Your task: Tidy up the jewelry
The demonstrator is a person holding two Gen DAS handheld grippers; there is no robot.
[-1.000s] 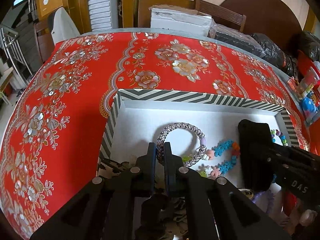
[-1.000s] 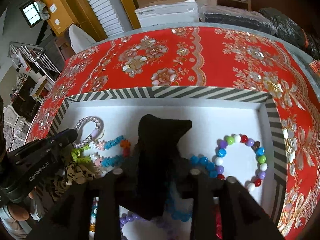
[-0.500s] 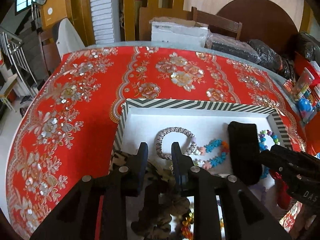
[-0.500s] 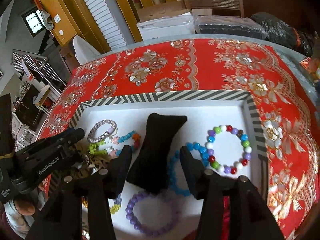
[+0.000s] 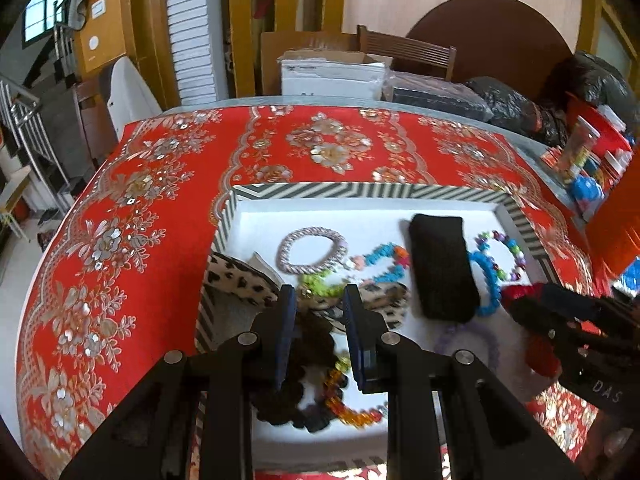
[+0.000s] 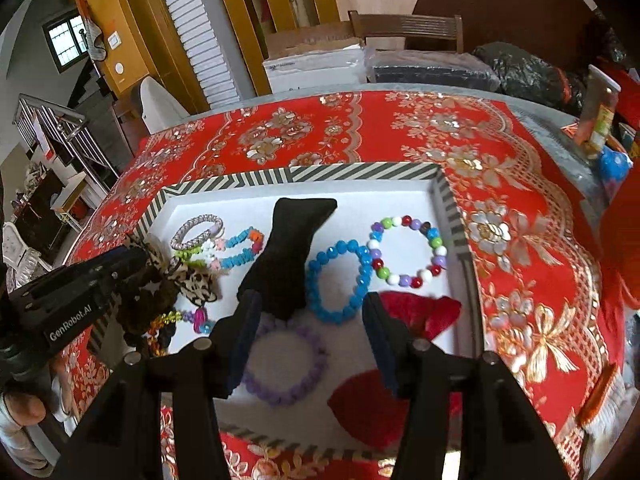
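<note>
Grippers hovering over jewelry tray

Both are angling down over the striped tray (image 6: 360, 170). Left gripper (image 5: 319, 294) is standing slightly parted, empty, above the leopard scrunchie (image 5: 240, 280). Right gripper (image 6: 311, 304) is opening, nothing pinched; blue bead bracelet (image 6: 340, 280) is lying just beyond its tips. Lettering reading "GenRobot.AI", "DAS".

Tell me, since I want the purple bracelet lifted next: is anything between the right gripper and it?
Nothing visible. The right gripper, jaws opening and empty, hangs over the purple bracelet, which lies bare on the tray floor, the blue bracelet just beyond.
</note>
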